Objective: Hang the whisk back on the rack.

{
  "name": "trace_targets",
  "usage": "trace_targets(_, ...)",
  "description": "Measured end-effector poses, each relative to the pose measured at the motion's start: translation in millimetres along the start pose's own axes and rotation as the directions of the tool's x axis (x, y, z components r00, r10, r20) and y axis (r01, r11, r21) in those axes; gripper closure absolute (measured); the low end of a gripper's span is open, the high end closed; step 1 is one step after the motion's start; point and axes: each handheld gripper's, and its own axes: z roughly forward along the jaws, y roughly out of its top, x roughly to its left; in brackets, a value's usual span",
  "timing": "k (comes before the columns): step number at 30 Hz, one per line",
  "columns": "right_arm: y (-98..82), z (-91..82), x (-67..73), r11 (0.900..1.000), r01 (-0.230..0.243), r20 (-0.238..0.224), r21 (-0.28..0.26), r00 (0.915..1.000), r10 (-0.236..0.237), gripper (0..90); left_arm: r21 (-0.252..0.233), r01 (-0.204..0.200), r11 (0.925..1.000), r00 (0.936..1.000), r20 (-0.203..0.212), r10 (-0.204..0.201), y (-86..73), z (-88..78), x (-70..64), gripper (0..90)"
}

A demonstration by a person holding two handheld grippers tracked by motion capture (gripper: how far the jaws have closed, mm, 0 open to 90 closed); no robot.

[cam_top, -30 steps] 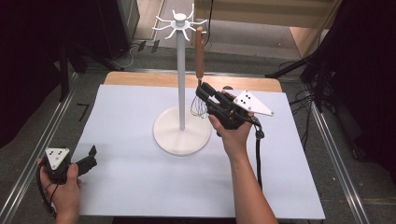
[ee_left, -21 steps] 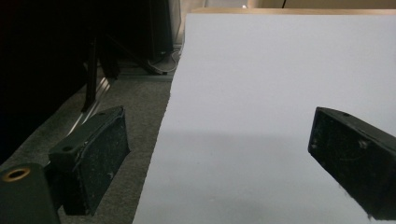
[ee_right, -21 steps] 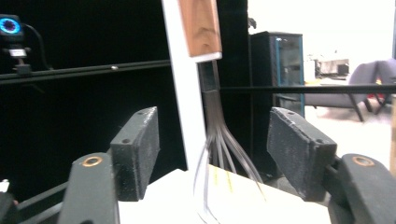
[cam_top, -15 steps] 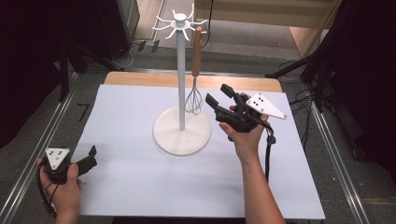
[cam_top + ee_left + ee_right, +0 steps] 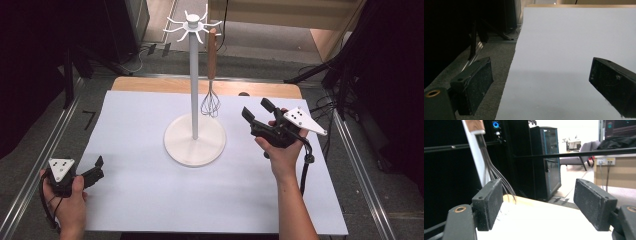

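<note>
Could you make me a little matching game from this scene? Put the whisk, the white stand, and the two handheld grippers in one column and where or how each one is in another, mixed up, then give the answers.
Things:
1. whisk
2. white stand
3. left gripper
4. right gripper

Places or states:
A. at the near left corner of the table, jaws open
B. upright in the middle of the table
C. hanging from a hook, wires down
D. right of the round base, jaws open and empty

Pairs: 1-C, 2-B, 3-A, 4-D
</note>
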Motion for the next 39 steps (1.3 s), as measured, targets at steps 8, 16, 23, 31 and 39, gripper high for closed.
trace_targets(8,-7.4,-14.7,-12.1,1.0,0.001,0.049,0.031,0.9988,-0.002,23.3,0.0,0.0,1.0,1.0,0.001,0.0,0.0,-0.2,0.0,6.0)
trace_targets(16,-15.1,-29.2,-23.6,0.997,0.01,0.102,0.073,0.9947,-0.018,22.8,-0.004,0.002,1.0,1.0,0.002,-0.002,-0.1,-0.1,-0.1,6.0)
trace_targets(23,-22.4,-43.2,-34.3,0.995,0.009,0.148,0.1,0.9887,-0.024,23.3,-0.004,0.0,1.0,1.0,0.001,0.0,-0.1,-0.2,-0.3,6.0)
trace_targets(31,-30.1,-57.2,-46.4,0.992,0.011,0.196,0.128,0.9799,-0.036,23.5,-0.001,-0.005,1.0,1.0,-0.002,0.005,-0.1,-0.3,-0.4,6.0)
trace_targets(39,-39.7,-71.4,-57.5,0.987,0.006,0.245,0.16,0.9685,-0.045,24.0,-0.001,-0.004,1.0,1.0,-0.002,0.004,-0.1,-0.3,-0.4,6.0)
